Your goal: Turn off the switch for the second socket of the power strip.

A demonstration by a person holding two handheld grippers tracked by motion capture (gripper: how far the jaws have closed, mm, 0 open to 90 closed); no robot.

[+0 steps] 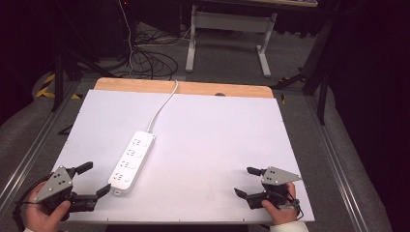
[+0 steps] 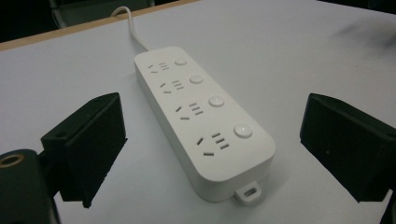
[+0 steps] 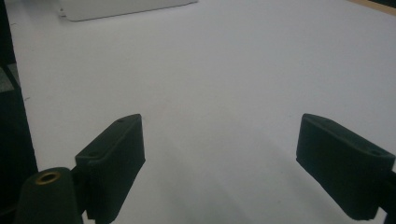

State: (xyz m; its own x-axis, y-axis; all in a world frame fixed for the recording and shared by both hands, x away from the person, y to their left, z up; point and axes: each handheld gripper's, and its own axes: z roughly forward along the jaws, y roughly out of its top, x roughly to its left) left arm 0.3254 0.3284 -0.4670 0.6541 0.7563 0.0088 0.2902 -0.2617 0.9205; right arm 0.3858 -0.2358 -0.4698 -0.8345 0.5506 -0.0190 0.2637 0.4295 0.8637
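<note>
The left tongs [image 1: 92,180] gape wide just at seven o'clock of the power strip [image 1: 131,162] lying mid-bench [image 1: 232,130]; the right tongs [image 1: 247,181], also wide, idle at four o'clock. I'd worry a shallow pinch on that slick rounded end slips, skidding the strip against its cord [image 1: 162,107].

White table [image 1: 232,145], floor cables [image 1: 150,60]

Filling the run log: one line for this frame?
left tool: open, facing white four-socket power strip, not touching | right tool: open, empty, over white table sheet
</note>
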